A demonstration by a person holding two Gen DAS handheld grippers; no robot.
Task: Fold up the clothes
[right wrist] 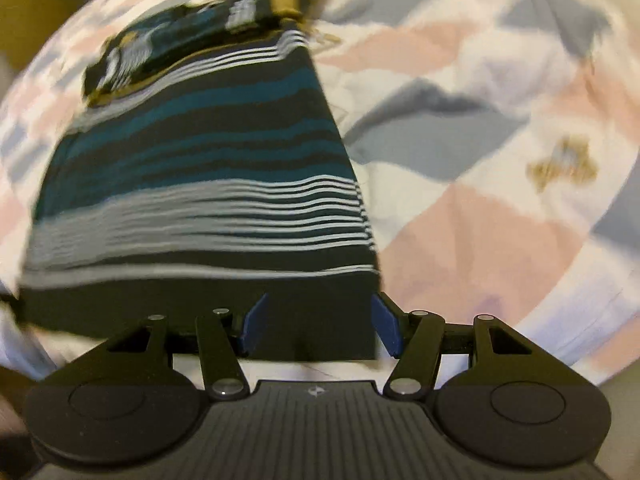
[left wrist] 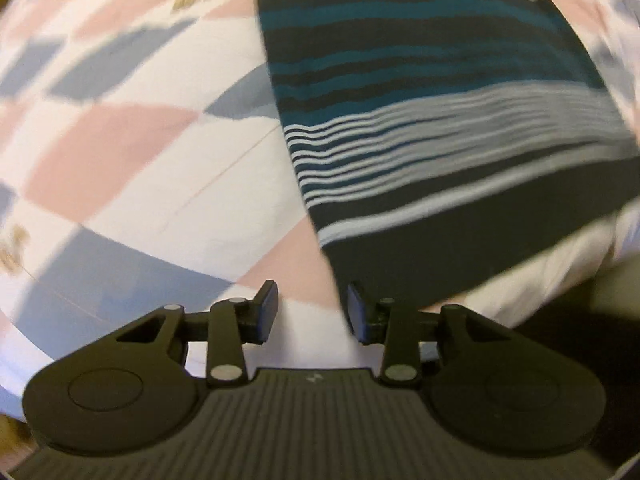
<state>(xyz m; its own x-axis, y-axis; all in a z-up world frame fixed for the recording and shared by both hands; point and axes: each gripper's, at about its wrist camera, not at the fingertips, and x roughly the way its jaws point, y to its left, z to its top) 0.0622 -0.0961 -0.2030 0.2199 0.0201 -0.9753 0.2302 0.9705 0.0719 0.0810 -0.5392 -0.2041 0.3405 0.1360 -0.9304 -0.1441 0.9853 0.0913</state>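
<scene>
Striped shirt point(left wrist: 440, 120) lies long on the bedsheet point(left wrist: 120, 140); left gripper point(left wrist: 312, 312) and right gripper point(right wrist: 316, 324) (jaws spread, holding nothing) flank its near hem, likely next pinching both corners.

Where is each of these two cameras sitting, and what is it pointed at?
Left wrist view: sits on the left gripper, looking forward and down at the striped garment's left edge on the patterned bedsheet; only the open gripper shows.
Right wrist view: sits on the right gripper, facing the garment's near right corner; only its open gripper shows.
Both share the garment and bedsheet.
</scene>
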